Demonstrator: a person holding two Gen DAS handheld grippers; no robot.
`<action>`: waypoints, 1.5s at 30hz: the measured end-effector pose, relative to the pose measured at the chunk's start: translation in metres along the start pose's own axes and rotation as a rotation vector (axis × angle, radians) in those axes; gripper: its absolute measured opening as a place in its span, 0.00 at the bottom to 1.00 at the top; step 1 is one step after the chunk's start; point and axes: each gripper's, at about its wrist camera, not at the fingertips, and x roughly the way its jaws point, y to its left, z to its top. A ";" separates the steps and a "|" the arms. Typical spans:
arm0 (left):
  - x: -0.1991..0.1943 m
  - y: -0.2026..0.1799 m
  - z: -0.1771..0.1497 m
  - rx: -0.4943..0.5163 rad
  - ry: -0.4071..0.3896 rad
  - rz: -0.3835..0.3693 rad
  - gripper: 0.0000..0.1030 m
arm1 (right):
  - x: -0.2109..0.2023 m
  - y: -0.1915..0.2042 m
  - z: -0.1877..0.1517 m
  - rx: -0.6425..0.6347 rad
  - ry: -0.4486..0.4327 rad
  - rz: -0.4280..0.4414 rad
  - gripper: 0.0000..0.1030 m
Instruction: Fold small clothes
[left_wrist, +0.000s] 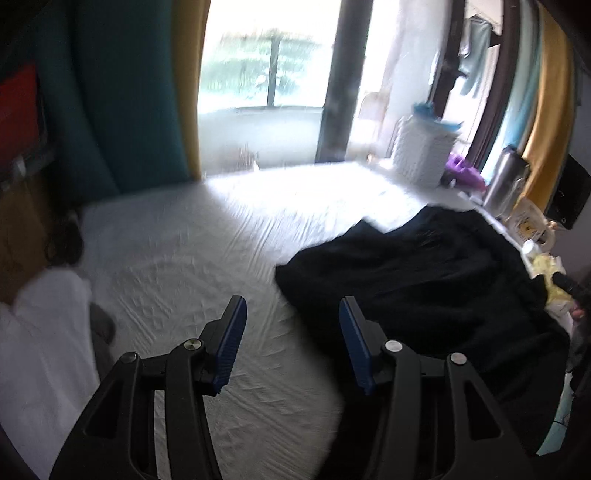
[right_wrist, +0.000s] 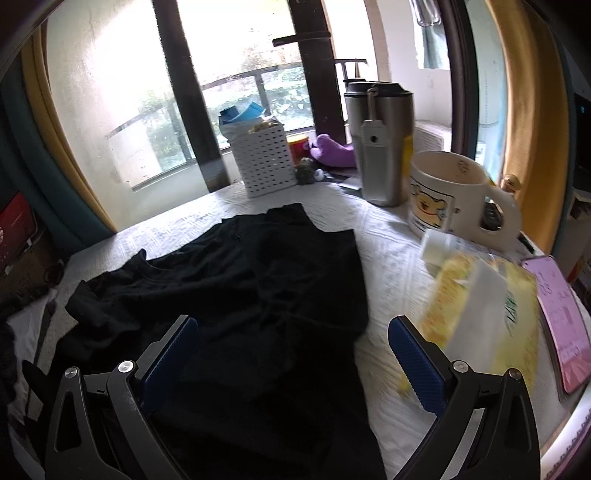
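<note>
Black cotton T-shirt (right_wrist: 251, 280), rumpled and spread flat on a white wrinkled tablecloth (left_wrist: 192, 258), lies directly ahead of and under the right claw (right_wrist: 291, 354). Its round neckline sits fwd-left of that claw; one sleeve bunches at far left. Right claw is released, blue ribbed pads wide apart, nothing between them; left pad hangs over the black fabric, right pad over bare cloth just beside the shirt's edge.

Left claw (left_wrist: 291, 332) is also released, pads apart w/ nothing gripped. It hovers over bare tablecloth; the same black shirt (left_wrist: 424, 288) lies to its fwd-right, shirt edge near the right pad. Left-wrist view is motion-blurred. To the left of this claw, a pale white folded cloth (left_wrist: 40, 332) lies at the table edge.

Fwd-right of the right claw: a yellow patterned tissue pack (right_wrist: 487, 314), blurred, just beside the right pad. Beyond it, a cream ceramic mug w/ a bear cartoon (right_wrist: 454, 199), and behind that a tall stainless steel tumbler w/ a black lid (right_wrist: 380, 147). Far right, a pink flat phone-like slab (right_wrist: 561, 321) at the table edge.

Straight ahead, past the shirt: a white perforated plastic basket (right_wrist: 262, 158) w/ blue items on top, a purple soft toy (right_wrist: 332, 147) beside it. Behind everything, a bright window (right_wrist: 240, 74) w/ dark frames and yellow-edged teal curtains (left_wrist: 129, 92).
</note>
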 end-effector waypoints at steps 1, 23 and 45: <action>0.011 0.005 -0.002 -0.012 0.023 -0.016 0.51 | 0.002 -0.002 0.001 0.004 0.003 -0.002 1.00; 0.044 0.013 0.058 0.038 -0.082 -0.073 0.04 | 0.025 -0.004 0.018 0.018 0.040 -0.032 1.00; -0.016 0.066 0.023 -0.109 -0.088 0.101 0.56 | 0.122 0.016 0.056 0.043 0.166 0.072 0.78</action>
